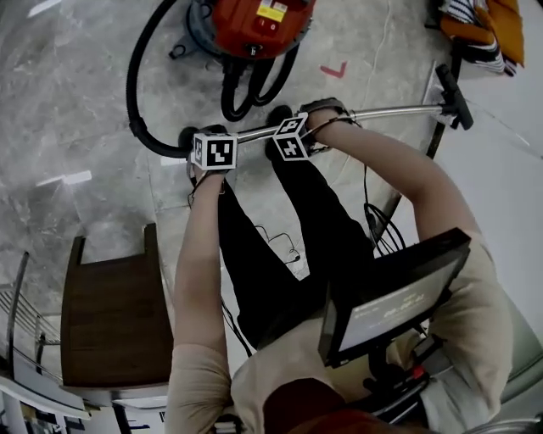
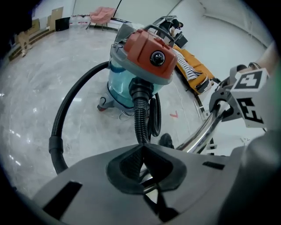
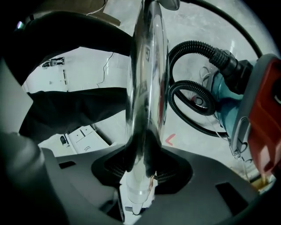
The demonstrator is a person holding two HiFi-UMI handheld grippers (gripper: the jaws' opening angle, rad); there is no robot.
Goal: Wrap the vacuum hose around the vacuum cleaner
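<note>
The vacuum hose (image 1: 131, 89), black and ribbed, comes out of the front of the vacuum cleaner (image 1: 254, 21) and hangs in a couple of short loops against the canister. From there it swings out in one wide arc over the grey marble floor (image 1: 76, 102) to the left and comes round to meet the chrome tube (image 1: 382, 111) just ahead of the person's shoes. The cleaner itself (red lid, blue-green body, small castors) stands upright on the floor, near the far edge of what the head view takes in. The tube is held up off the floor and runs roughly level from the hose cuff on the left to a black fitting (image 1: 454, 95) on the right. The right gripper (image 3: 140, 171) has the tube between its jaws, with the pads pressed on either side of the shiny metal. The left gripper (image 2: 141, 151) is beside it, nearer the hose end, with its jaws brought fully together and nothing between the pads. The tube passes just beneath them, and I cannot tell whether they touch it. A small red mark (image 1: 333, 70) sits on the floor to the right of the cleaner. A heap of orange and striped cloth (image 1: 479, 21) lies toward the far right corner, and a dark wooden chair (image 1: 110, 314) stands at the person's left.
</note>
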